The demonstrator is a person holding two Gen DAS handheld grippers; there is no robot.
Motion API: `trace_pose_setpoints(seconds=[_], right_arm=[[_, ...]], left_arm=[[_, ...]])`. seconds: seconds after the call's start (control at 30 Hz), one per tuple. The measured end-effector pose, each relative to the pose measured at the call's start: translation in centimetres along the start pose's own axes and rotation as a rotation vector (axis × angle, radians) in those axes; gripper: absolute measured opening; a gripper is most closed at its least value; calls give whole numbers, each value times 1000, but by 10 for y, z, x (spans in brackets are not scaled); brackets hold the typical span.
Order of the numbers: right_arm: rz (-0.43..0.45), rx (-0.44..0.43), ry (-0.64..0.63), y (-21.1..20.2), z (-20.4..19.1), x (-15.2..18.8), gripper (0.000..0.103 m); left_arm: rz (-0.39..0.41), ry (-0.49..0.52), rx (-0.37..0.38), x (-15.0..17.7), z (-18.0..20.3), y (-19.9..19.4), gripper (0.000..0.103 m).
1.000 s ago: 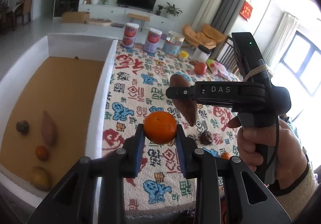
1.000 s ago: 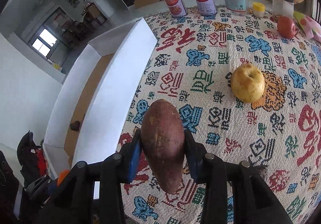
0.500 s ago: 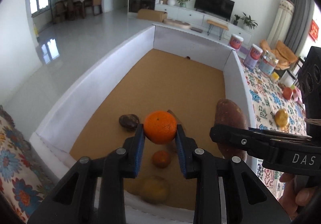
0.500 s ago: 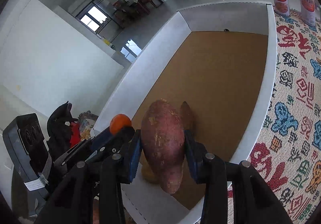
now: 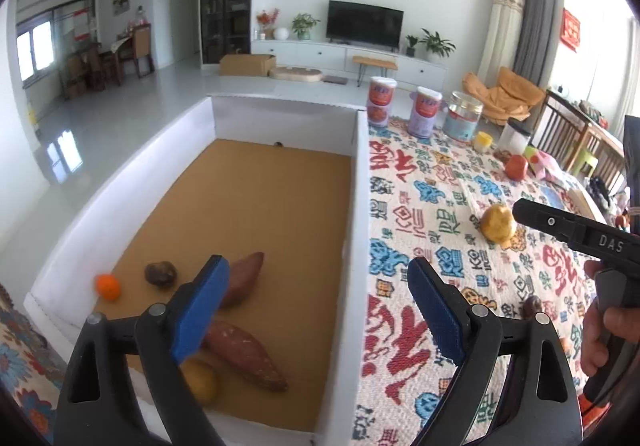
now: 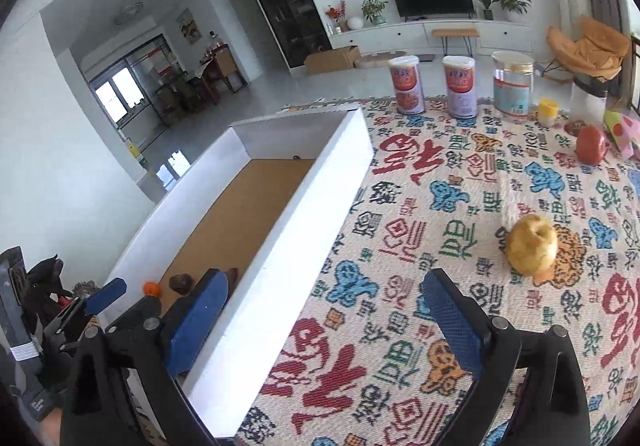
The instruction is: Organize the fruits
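My left gripper [image 5: 320, 306] is open and empty above the near right wall of the white box [image 5: 360, 182]. On the box's brown floor lie two sweet potatoes [image 5: 244, 350] [image 5: 242, 278], an orange [image 5: 108, 287], a dark round fruit [image 5: 161, 274] and a yellow fruit [image 5: 202, 380]. My right gripper [image 6: 324, 320] is open and empty over the box's right wall [image 6: 304, 214] and the patterned tablecloth [image 6: 440, 206]. A yellow apple [image 6: 532, 250] lies on the cloth, also in the left wrist view [image 5: 497, 223]. A red fruit [image 6: 590, 144] sits farther back.
Two tall cans [image 6: 408, 84] [image 6: 460, 86], a glass jar [image 6: 513, 88] and small containers [image 6: 548, 110] stand at the table's far edge. A small dark fruit [image 5: 532, 304] lies on the cloth near my right hand. A wooden chair [image 5: 568, 134] stands at the right.
Both grippers opened. The orange and the sweet potato they held now lie in the box. Both grippers have swung to the right, toward the tablecloth.
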State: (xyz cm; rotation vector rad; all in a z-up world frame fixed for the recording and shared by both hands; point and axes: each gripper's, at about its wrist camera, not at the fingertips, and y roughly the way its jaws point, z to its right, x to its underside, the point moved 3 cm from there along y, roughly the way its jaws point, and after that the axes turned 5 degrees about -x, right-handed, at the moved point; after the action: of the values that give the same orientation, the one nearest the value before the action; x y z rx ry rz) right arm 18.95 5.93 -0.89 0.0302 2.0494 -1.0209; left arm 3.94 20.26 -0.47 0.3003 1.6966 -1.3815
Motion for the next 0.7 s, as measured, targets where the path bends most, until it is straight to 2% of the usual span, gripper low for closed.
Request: trace_pose_setpoints(seconds=[0.1,0.23,0.33,0.43,0.6,0.7], right_arm=[[26,189,43,-31,80,9,98],[34,437,157,-69,196,41,98],[0,588,224,-86,263,70,98],[-30,674,268,-93,308,91,98],[-54,743,249,-90,338,107,98],[-34,739,262,-94,339,111,100]], left_arm=[[-18,81,118,7,58,-1,96],[-106,160,244,24,125,21,96],[-145,200,231,38,162,53,96],[-156,222,187,43,187,87,96],[-109,265,92,40,202,131,96],[-147,278,60,46,201,156,96]])
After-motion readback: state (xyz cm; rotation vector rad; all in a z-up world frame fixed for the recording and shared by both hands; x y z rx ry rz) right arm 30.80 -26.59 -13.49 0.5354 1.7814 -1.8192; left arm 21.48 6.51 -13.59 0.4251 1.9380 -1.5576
